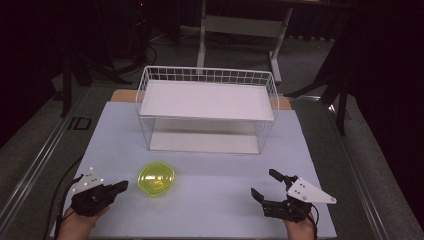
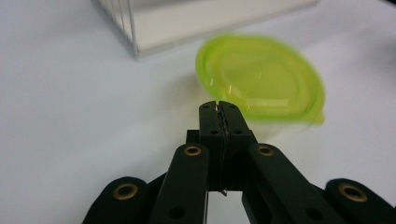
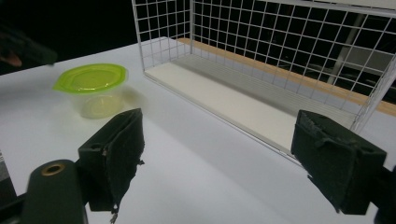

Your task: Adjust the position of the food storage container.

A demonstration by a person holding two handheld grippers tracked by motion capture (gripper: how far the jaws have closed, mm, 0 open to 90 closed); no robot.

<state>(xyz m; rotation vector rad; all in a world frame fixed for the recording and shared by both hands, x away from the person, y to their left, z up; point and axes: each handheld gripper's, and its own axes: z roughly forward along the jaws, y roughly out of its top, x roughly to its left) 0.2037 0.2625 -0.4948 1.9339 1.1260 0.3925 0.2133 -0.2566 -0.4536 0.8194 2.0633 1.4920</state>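
Observation:
A small clear tub with a lime-green lid (image 1: 156,179) stands on the white table near the front left. My left gripper (image 1: 122,186) sits just left of it, jaws pressed together and empty; in the left gripper view the shut tips (image 2: 219,106) point at the green lid (image 2: 264,79), a short gap away. My right gripper (image 1: 265,184) rests at the front right, jaws spread wide with nothing between them (image 3: 219,154). The right gripper view has the tub (image 3: 95,88) off to the upper left.
A white wire rack (image 1: 207,107) with two white shelves stands at the table's middle back; its lower shelf (image 3: 233,105) lies ahead of my right gripper. The table's front edge (image 1: 200,236) is close to both hands. A desk frame (image 1: 240,30) stands beyond the table.

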